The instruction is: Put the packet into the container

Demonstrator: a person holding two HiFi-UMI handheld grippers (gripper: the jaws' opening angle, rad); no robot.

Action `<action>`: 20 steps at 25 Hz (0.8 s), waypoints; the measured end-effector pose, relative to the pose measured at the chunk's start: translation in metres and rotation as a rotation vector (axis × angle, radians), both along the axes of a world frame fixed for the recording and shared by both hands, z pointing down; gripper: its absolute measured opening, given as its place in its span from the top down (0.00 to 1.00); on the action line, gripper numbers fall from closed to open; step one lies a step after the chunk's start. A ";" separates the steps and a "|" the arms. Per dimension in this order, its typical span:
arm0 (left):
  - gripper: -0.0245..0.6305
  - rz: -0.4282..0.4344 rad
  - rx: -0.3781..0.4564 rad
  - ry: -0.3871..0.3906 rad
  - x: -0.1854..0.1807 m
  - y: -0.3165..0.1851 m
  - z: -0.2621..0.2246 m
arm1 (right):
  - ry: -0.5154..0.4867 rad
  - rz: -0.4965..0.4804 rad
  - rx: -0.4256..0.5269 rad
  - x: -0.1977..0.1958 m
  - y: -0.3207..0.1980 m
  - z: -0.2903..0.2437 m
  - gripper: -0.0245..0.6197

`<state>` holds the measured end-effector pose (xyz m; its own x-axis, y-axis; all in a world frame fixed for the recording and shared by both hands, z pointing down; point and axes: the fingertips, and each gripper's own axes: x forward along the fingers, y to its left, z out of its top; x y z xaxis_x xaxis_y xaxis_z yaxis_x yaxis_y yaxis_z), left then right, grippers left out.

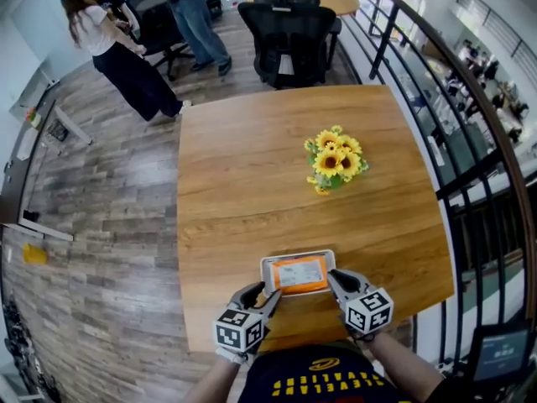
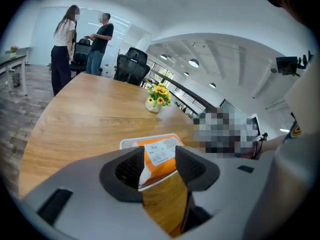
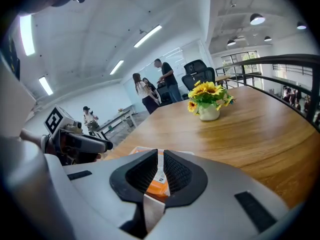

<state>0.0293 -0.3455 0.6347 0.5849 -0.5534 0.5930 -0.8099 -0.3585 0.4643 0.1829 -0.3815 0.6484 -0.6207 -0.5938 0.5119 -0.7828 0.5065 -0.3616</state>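
Note:
An orange packet [image 1: 295,274] with a white label lies in a shallow white container [image 1: 298,254] near the front edge of the wooden table [image 1: 243,175]. My left gripper [image 1: 267,295] is at the container's front left corner. In the left gripper view, the left gripper [image 2: 160,159] has its jaws apart, and the packet [image 2: 161,151] and the container rim [image 2: 131,142] lie between them. My right gripper [image 1: 336,277] is at the container's right end. In the right gripper view, the right gripper [image 3: 161,168] has its jaws nearly together on the packet's thin edge [image 3: 159,184].
A small vase of sunflowers [image 1: 334,159] stands on the table right of centre. Black office chairs [image 1: 289,32] and two people [image 1: 117,49] are beyond the far edge. A dark railing [image 1: 470,166] runs along the right side. Wood floor lies to the left.

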 end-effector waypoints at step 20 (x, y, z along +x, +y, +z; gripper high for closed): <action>0.92 0.128 0.312 0.209 0.068 0.008 -0.157 | -0.297 0.002 0.211 -0.021 0.008 -0.174 0.95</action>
